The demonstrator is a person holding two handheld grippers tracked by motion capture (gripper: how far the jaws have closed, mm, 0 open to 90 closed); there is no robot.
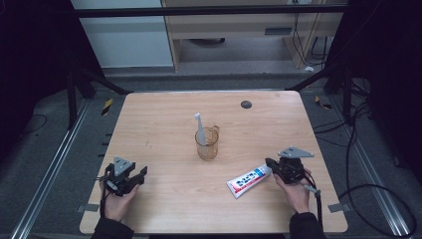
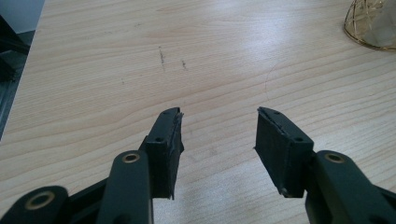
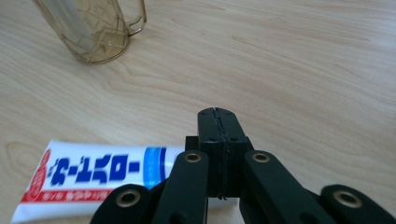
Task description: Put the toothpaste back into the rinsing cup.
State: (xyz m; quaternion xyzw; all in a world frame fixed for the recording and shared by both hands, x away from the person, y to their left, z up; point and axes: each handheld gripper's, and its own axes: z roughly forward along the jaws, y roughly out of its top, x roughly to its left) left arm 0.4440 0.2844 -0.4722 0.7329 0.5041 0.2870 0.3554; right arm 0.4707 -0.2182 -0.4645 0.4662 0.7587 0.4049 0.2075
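while left gripper (image 2: pixel 219 133) gapes empty | right gripper (image 3: pixel 219 122) closed, beside toothpaste tube (image 3: pixel 93 179)

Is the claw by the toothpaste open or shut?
Shut: the right claw has its two black jaws pressed together, empty, just beside the toothpaste.

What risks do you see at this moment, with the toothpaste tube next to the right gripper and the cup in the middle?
1. The right gripper has its jaws shut beside the cap end of the toothpaste tube; pushing forward like this would probably shove the tube, not grasp it.
2. The amber cup holds a toothbrush that leans and sticks out above the rim; a careless reach could knock it and tip the cup.
3. The left gripper is open over bare table, far from both things.
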